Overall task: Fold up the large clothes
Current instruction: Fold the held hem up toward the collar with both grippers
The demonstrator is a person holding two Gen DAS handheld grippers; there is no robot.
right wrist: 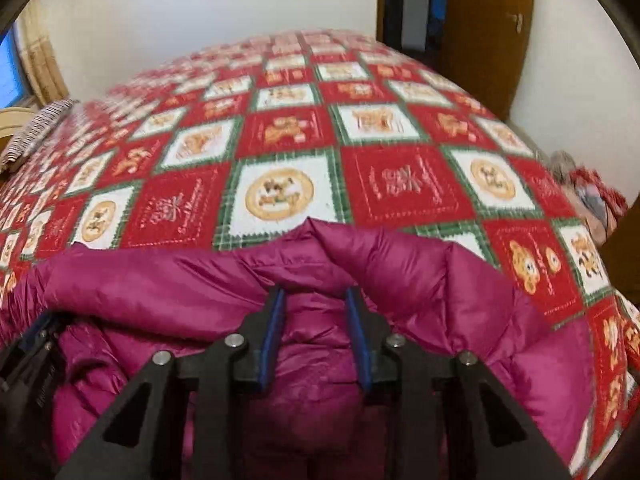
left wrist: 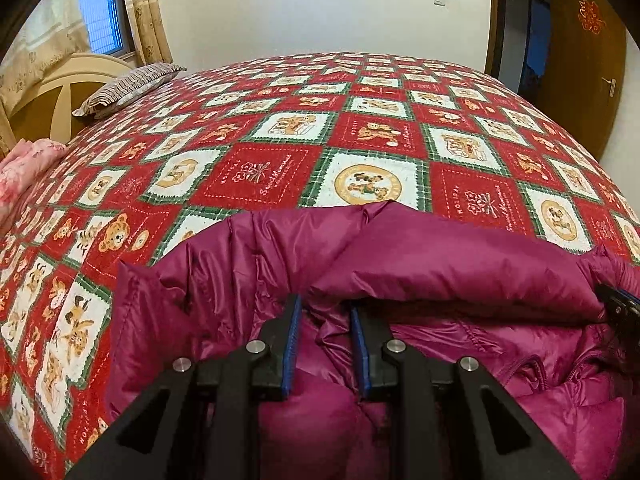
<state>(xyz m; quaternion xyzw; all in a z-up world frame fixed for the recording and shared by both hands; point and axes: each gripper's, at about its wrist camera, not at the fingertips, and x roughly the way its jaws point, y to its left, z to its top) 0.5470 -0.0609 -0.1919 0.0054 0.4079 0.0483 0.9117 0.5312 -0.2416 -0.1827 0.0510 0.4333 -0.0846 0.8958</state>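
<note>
The magenta down jacket [left wrist: 440,264] lies bunched at the near edge of the bed, on the red, white and green bear-print quilt [left wrist: 280,152]. My left gripper [left wrist: 325,304] has its blue-padded fingers [left wrist: 294,344] set narrowly apart with a fold of the jacket's shiny fabric pinched up between them. My right gripper [right wrist: 315,296] grips another puffy fold in the same way, just beside the left one. A striped pillow [left wrist: 128,88] sits at the far left near the cream headboard [left wrist: 60,92], and a brown door [left wrist: 588,60] stands at the right
</note>
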